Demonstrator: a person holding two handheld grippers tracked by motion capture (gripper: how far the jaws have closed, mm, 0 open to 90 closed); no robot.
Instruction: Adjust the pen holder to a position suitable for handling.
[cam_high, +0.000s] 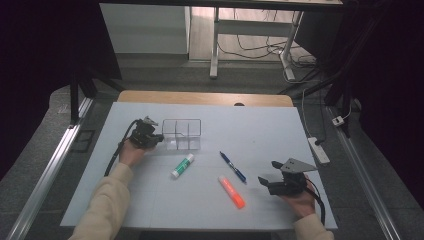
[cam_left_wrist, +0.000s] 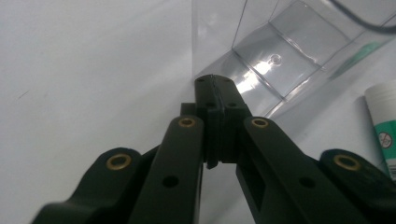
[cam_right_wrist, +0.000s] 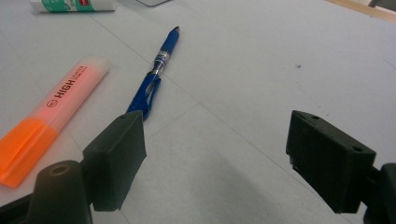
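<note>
Organizer (cam_high: 182, 134) against left hand-held gripper (cam_high: 159, 138) (shut)

High view looks forward and down over the table (cam_high: 210, 125). Left gripper view sits close against the clear organizer (cam_left_wrist: 280, 56); right gripper view faces the blue pen (cam_right_wrist: 156, 70) beside it, shared overhead.

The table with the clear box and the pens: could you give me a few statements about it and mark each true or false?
1. The left gripper has its jaws closed at the clear plastic divided box. True.
2. The right gripper holds the blue ballpoint pen. False: its jaws stand open with nothing between them, and the pen lies on the table.
3. The orange highlighter lies inside the box. False: it lies on the white table top.
4. The white glue stick with green label lies outside the box. True.
</note>
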